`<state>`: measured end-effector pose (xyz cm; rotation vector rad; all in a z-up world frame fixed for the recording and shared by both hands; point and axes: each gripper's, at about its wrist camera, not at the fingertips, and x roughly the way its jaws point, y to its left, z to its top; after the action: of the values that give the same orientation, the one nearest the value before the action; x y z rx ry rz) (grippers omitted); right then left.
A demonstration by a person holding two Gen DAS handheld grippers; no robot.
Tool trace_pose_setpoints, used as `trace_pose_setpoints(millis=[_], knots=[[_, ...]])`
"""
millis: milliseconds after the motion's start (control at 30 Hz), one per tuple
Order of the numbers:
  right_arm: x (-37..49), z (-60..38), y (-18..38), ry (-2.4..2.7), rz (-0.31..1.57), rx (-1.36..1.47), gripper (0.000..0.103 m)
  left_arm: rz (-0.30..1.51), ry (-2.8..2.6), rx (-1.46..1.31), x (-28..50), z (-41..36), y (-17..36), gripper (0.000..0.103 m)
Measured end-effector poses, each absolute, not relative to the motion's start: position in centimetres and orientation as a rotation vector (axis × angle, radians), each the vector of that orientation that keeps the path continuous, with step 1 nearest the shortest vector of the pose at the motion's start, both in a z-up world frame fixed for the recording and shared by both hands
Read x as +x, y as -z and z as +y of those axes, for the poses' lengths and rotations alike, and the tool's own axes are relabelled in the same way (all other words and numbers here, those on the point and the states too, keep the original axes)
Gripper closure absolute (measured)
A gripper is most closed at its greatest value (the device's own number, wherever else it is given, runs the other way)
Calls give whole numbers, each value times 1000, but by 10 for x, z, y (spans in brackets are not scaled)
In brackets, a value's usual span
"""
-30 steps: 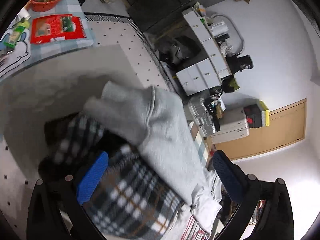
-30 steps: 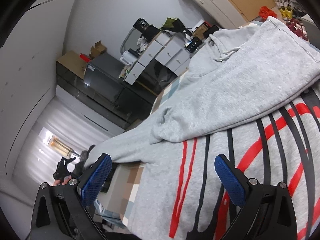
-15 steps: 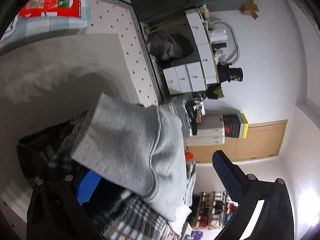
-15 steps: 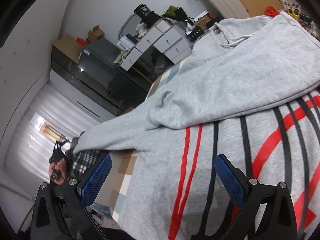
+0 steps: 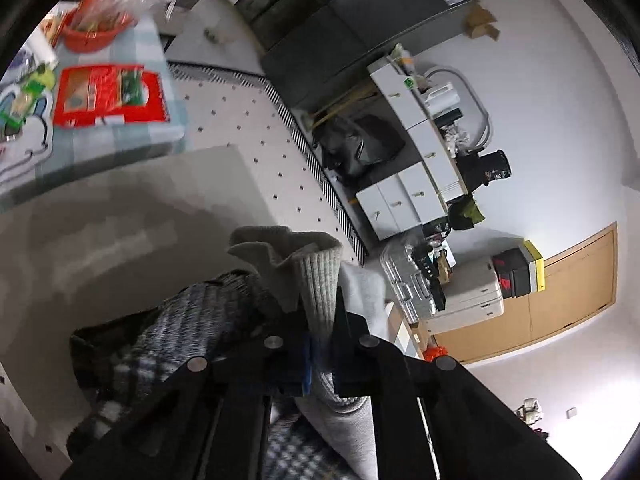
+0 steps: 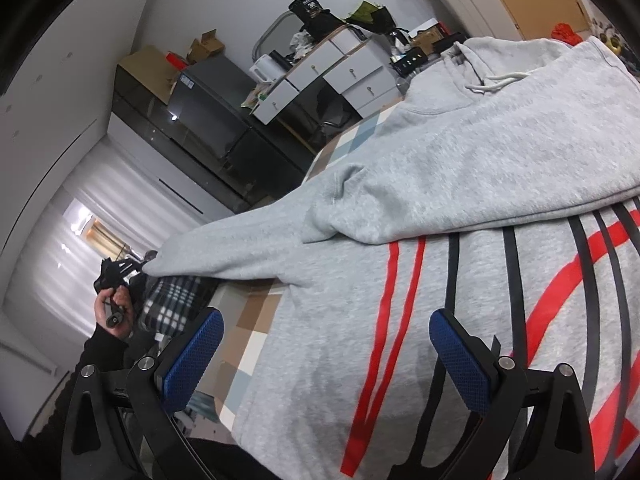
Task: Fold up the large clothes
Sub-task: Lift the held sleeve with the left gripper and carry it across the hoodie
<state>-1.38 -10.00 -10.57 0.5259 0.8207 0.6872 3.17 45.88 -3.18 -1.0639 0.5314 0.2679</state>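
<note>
The grey hoodie (image 6: 460, 168) is lying spread across the checked surface (image 6: 256, 320), one side already folded over the striped front, and the long sleeve (image 6: 240, 244) is stretching off the surface edge toward the left tool (image 5: 318, 354). That tool is pinching the ribbed cuff (image 5: 320, 280), fingers squeezed together on it, above a plaid blanket (image 5: 188, 344). The right tool (image 6: 326, 354) is hovering over the striped front with its blue pads (image 6: 192, 356) wide apart, gripping nothing. My guess is the sleeve fold is the step here. To do it well I'd be keeping the cuff taut, carrying it straight across the chest, and using the free tool to pin the shoulder so the body isn't sliding.
</note>
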Motion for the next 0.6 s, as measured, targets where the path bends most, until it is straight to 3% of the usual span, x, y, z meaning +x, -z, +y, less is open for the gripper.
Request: trace_pose_setpoints(millis=[233, 400, 600], knots=[[-16, -103, 97, -706, 793, 548, 0, 410, -214, -946, 35, 433, -23, 101], [-21, -110, 86, -734, 762, 583, 0, 363, -150, -837, 51, 384, -70, 101], [-32, -124, 69, -766, 696, 577, 0, 379, -21, -740, 83, 304, -86, 101]])
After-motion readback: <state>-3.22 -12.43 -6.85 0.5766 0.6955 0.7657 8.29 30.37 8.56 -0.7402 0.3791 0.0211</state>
